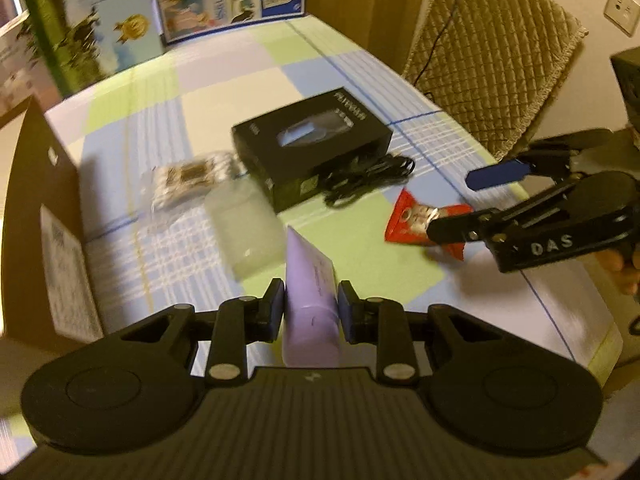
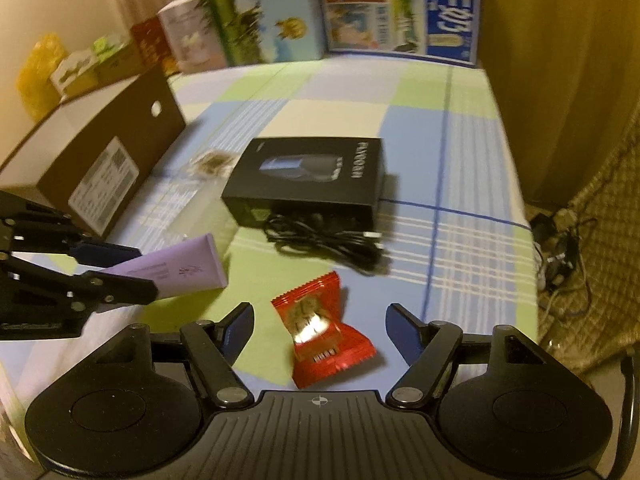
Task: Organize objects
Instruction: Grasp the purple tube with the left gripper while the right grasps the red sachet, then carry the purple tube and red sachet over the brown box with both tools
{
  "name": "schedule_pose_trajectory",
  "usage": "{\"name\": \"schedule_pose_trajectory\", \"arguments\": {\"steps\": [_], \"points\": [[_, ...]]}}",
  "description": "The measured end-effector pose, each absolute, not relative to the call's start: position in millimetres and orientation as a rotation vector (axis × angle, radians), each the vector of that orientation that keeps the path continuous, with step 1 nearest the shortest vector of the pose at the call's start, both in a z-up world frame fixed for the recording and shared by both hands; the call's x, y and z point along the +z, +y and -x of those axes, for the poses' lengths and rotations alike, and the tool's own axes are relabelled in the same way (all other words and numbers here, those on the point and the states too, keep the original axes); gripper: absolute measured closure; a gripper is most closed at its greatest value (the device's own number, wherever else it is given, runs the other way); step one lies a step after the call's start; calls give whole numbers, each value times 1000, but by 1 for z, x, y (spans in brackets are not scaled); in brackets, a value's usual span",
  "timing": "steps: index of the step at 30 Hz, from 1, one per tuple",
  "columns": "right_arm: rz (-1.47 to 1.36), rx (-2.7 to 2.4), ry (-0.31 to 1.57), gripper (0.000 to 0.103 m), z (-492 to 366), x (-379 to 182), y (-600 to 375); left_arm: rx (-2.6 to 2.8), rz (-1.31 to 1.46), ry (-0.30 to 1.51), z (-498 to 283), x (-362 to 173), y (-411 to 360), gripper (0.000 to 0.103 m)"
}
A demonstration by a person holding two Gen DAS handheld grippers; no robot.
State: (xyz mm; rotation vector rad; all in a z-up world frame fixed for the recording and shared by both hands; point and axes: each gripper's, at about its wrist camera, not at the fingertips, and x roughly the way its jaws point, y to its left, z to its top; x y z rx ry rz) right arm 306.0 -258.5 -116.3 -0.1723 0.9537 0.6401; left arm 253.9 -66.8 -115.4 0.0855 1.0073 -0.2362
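Between the left tool's [image 1: 311,307] pads sat a gripped purple tube [image 1: 310,300]; over the checked desk [image 2: 460,168], the right tool [image 2: 320,320] stood open around a red packet [image 2: 320,332].

Cable [image 2: 328,240] lay before box [image 2: 308,176] on surface [image 2: 460,160]; wrapper [image 2: 324,332] nearer; carton [image 2: 92,168] at left.

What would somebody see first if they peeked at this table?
Probably the purple tube, pinched in the left gripper close to the camera. Next the shiny red snack packet lying on the checked tablecloth, with the right gripper open on either side of it and not touching. Behind them sits a black box with a tangled black cable against its near side.
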Motion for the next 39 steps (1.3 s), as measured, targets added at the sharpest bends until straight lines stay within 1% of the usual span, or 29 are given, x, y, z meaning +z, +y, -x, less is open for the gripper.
{"name": "schedule_pose_trajectory", "arguments": {"steps": [6,8,9,10,14,21,28,33,34,39], "points": [[261,677,963,46,-309,-132,-244,-152,-44,1078,-237,-135,-53,79],[283,680,966,57,-307,-136,-242,-132,-25,1092,-232,-141,-48,80],[292,679,966,60,-306,-138,-241,-127,-11,1097,-230,-143,-46,80],[297,682,969,68,-305,-140,-241,-124,0,1092,-229,-143,-44,79],[295,671,982,69,-299,-142,-244,-106,12,1109,-230,-145,-42,78],[210,636,1032,70,-288,-139,-257,-92,34,1126,-235,-152,-43,77],[157,623,1061,71,-277,-137,-265,-83,-7,1131,-243,-153,-51,76],[125,620,1061,71,-272,-131,-267,-102,86,1139,-241,-150,-42,77],[120,624,1057,77,-272,-129,-266,-107,104,1137,-239,-149,-40,77],[99,638,1053,79,-268,-123,-259,-118,141,1118,-226,-138,-33,77]]}}
